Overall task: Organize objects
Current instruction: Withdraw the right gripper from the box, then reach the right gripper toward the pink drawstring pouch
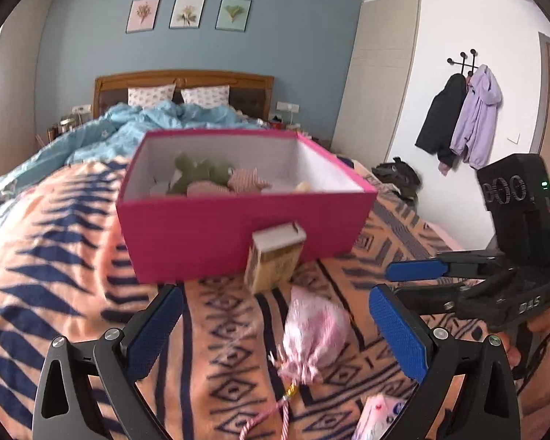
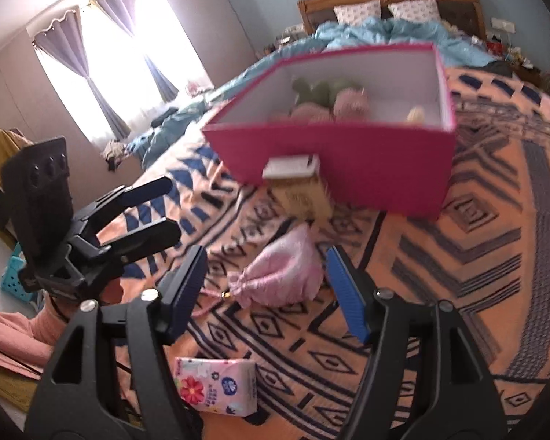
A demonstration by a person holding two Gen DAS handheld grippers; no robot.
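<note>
While a patterned orange blanket covers the bed, a pink box sits open on it, with soft toys inside. Just before the box's near wall stands a small yellowish carton, touching or almost touching it. Nearer the cameras lies a pink drawstring pouch, its cord trailing toward the viewer. The left gripper stands wide, holding nothing, the pouch lying on the blanket between its blue pads. The right gripper is parted and empty too, framing the same pouch. A flowered tissue pack lies nearest, below the right gripper's left finger.
</note>
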